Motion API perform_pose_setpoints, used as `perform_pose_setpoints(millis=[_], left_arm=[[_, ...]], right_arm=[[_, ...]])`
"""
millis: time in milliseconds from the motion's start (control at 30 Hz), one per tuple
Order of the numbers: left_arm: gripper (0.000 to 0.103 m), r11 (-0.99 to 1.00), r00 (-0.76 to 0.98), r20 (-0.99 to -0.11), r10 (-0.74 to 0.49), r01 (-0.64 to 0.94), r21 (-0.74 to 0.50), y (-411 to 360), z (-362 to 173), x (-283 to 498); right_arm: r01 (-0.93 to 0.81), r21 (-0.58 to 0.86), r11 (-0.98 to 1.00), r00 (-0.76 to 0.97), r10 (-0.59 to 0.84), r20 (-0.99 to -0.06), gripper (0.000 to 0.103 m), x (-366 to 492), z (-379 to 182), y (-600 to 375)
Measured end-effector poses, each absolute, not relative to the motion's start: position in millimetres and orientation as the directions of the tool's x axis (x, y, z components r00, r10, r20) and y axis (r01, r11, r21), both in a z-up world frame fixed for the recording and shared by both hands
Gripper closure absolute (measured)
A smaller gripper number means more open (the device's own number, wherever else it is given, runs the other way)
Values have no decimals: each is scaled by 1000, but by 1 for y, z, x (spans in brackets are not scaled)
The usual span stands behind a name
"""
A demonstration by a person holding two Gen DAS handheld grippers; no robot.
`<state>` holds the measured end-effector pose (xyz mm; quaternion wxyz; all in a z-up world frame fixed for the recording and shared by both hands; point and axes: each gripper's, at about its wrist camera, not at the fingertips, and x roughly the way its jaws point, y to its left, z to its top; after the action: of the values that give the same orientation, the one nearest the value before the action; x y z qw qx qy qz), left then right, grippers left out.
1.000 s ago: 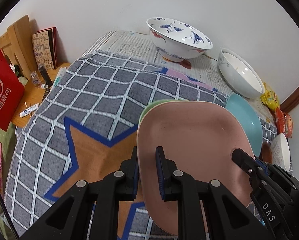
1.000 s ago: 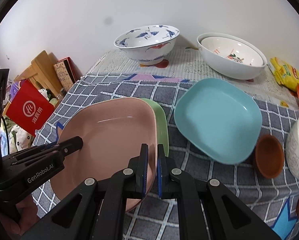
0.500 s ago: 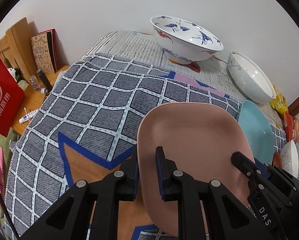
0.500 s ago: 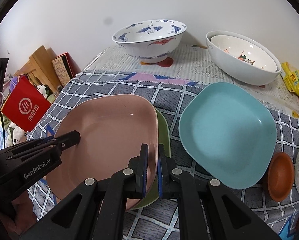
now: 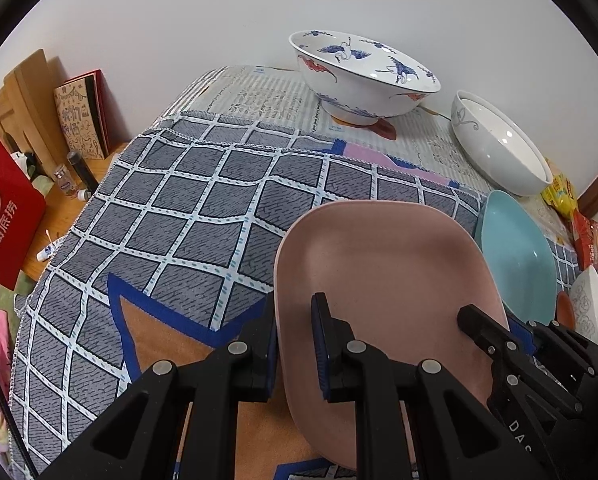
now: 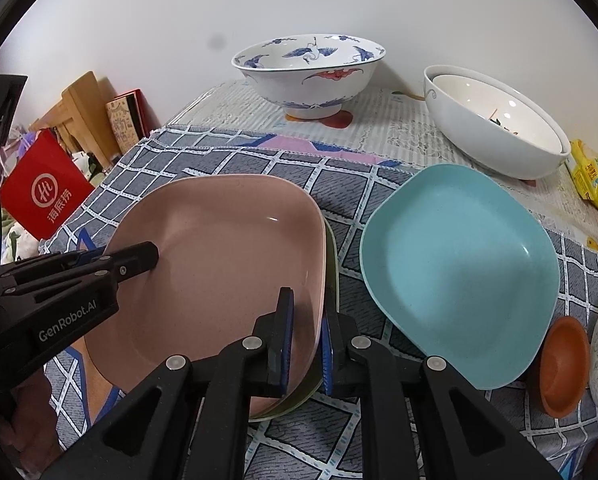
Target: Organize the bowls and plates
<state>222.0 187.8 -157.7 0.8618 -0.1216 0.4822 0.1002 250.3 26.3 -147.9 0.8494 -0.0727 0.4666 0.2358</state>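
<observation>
Right wrist: three plates [image 6: 459, 272], three bowls [image 6: 307, 76].

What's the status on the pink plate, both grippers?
Left gripper clamped on pink plate rim. Right gripper jaws opening, opposite rim between them. Plate sits on green plate. Teal plate alongside, apart.

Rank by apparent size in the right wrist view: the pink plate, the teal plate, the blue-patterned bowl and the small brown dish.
1-2. Pink plate and teal plate: they look alike in size, and the pink one is nearer, so no ranking.
3. Blue-patterned bowl, though farthest back.
4. Small brown dish.
</observation>
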Motion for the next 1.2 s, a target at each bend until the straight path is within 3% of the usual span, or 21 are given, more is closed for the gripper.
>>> perform_pose_setpoints(millis=[200, 300, 500, 767, 900, 1200], left_arm=[[88, 955, 514, -857, 48, -275, -111, 186, -158, 219], [82, 960, 502, -864, 43, -260, -104, 184, -159, 218], [77, 961, 493, -868, 57, -262, -85, 186, -153, 210], [75, 961, 502, -863, 65, -264, -81, 186, -144, 196], [75, 963, 505, -860, 70, -258, -74, 182, -138, 190], [75, 971, 528, -846, 74, -232, -60, 166, -121, 179]], right_arm=[[-480, 85, 873, 457, 332, -826, 88, 247, -147, 26], [-489, 77, 869, 463, 334, -821, 86, 246, -147, 26], [-516, 77, 853, 459, 351, -816, 68, 243, -144, 30], [-517, 69, 853, 472, 352, -809, 60, 236, -137, 29], [-503, 56, 862, 498, 343, -796, 50, 232, -132, 24], [-461, 103, 882, 521, 363, -772, 50, 225, -113, -2]])
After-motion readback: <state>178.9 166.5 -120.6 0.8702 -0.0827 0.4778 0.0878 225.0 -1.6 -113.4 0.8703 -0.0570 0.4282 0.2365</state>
